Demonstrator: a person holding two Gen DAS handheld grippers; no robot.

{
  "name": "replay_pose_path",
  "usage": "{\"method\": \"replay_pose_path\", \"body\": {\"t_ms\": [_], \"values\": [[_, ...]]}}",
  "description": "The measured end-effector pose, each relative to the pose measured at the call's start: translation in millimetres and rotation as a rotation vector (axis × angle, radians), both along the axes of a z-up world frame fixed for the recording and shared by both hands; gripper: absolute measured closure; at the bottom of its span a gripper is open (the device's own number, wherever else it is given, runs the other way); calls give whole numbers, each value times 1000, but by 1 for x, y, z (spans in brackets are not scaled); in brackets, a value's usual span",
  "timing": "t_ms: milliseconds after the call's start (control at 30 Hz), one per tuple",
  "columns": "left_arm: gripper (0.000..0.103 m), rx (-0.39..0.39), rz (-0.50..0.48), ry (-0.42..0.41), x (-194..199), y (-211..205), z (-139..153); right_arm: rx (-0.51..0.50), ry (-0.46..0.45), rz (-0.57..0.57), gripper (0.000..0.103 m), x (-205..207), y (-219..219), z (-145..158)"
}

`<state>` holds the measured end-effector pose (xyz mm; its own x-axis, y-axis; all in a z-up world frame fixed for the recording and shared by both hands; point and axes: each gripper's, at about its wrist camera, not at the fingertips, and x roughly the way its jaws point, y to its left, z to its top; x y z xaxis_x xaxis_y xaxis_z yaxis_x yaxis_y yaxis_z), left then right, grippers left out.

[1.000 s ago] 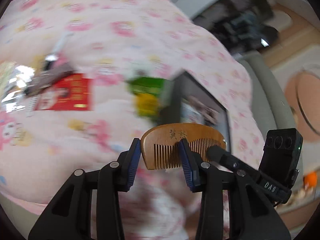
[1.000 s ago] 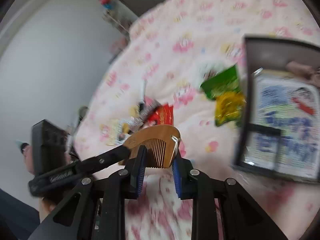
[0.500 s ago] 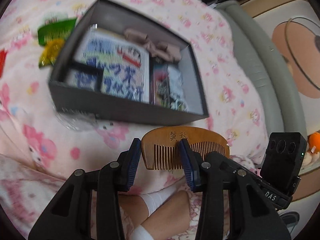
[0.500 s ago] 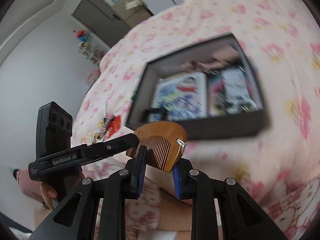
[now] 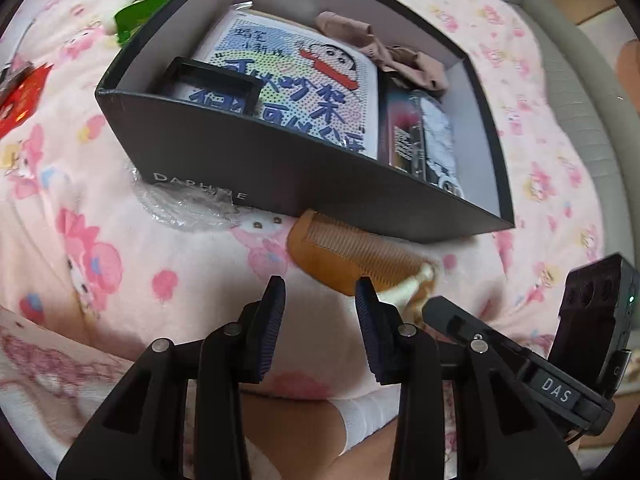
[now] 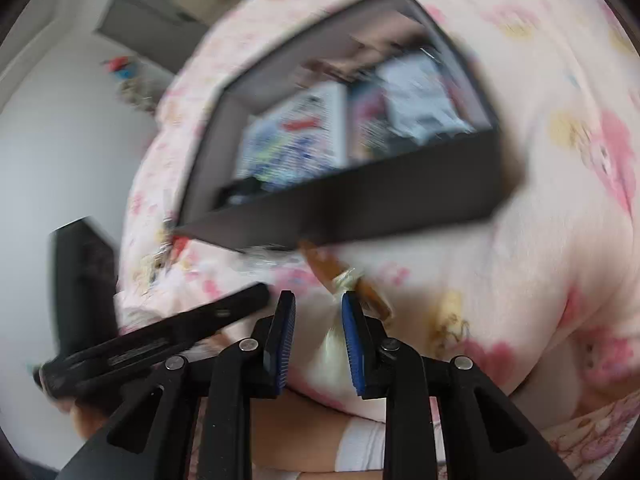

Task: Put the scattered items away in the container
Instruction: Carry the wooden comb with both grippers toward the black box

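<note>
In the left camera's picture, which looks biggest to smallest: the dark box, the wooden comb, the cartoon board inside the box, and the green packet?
1. Dark box, by far the largest.
2. Cartoon board.
3. Wooden comb, though it lies nearer the camera, so it may look bigger than it is.
4. Green packet, partly hidden behind the box, so its real size is unsure.

A brown wooden comb with a pale tassel lies flat on the pink patterned blanket, teeth toward and touching the near wall of the dark grey rectangular cardboard box, which already holds several items.
</note>
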<state>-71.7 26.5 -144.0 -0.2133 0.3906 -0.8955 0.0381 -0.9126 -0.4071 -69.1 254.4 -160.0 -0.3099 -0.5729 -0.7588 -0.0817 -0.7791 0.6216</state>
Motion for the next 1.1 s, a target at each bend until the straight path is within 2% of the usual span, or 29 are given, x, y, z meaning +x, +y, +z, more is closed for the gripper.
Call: {"method": "replay_pose_path", "body": {"t_ms": [67,133,200,267,400,633,733,867,967,1033,1100], "values": [[67,-46,7,14,-3,9,6,-72,-15,-31,81,1,12,0],[67,-100,14,30,-7,17,9,-94,36,-63,81,2,21,9],[67,-114,28,42,-10,20,7,-66,53,-102,81,2,26,11],[67,-111,35,34,-13,18,-1,-28,22,-123,81,-2,27,4],[67,-106,44,29,-15,9,-16,67,-28,-77,81,-22,17,-12],[65,-37,78,14,-20,-12,-47,221,-112,-175,79,-42,9,-53],[65,6,79,7,-23,-14,-56,222,-106,-150,79,-45,2,-57],[62,5,45,-5,-23,-9,-68,181,-95,-131,79,-45,-1,-64],[61,6,33,42,-15,-11,-59,143,-74,-120,76,-40,-4,-63],[61,62,38,60,-7,-19,-51,117,-35,-131,76,-32,-3,-54],[61,85,30,64,1,-25,-42,92,0,-131,77,-22,-3,-44]]}}
